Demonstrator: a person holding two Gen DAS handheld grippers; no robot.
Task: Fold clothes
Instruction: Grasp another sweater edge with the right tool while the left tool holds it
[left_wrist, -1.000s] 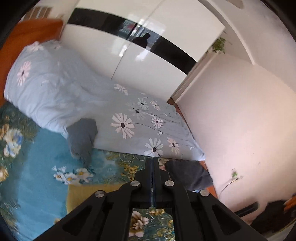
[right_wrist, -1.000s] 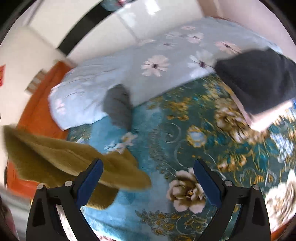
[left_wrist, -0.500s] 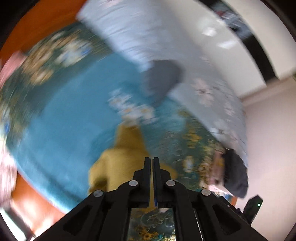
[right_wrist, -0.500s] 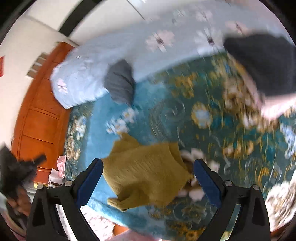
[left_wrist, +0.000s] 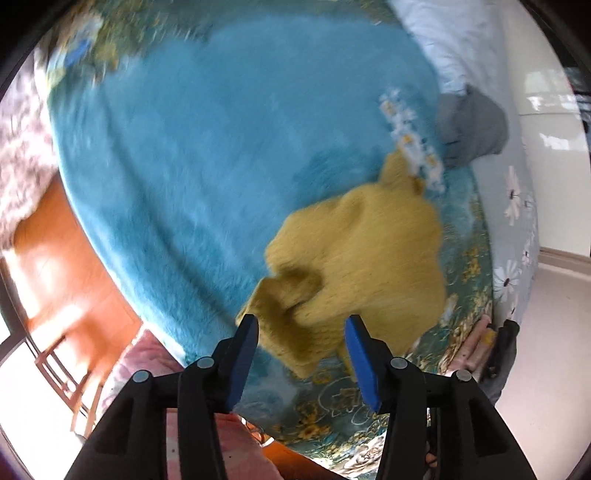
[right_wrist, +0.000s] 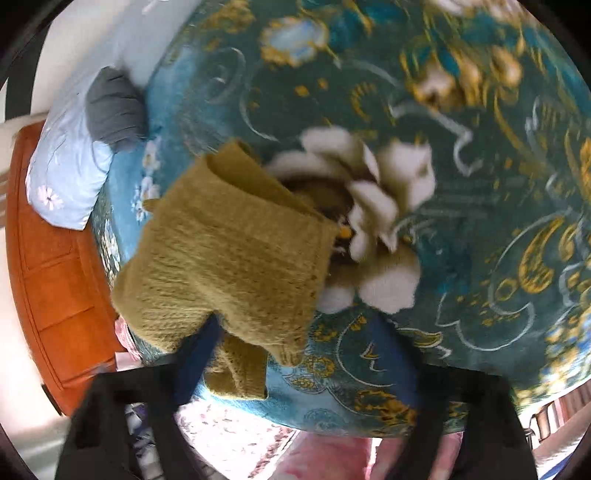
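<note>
A mustard yellow knit sweater (left_wrist: 362, 266) lies crumpled on a teal floral blanket (left_wrist: 192, 155) that covers the bed. My left gripper (left_wrist: 303, 332) is open just above the sweater's near edge, its blue pads on either side of a fold. In the right wrist view the sweater (right_wrist: 229, 251) lies at centre left, with one part hanging over the bed's near edge. My right gripper (right_wrist: 295, 354) is open and blurred, close above the sweater's lower corner.
A grey garment (left_wrist: 472, 125) lies by a pale blue flowered quilt (left_wrist: 517, 192) at the far side; both show in the right wrist view (right_wrist: 114, 110). An orange wooden floor (left_wrist: 66, 266) and bed frame (right_wrist: 55, 266) border the bed. Pink fabric (right_wrist: 325, 458) lies below the near edge.
My left gripper was shut and is now open over the sweater. The sweater, hanging in the air a second ago, lies on the blanket. Both grippers have come down close to it.
</note>
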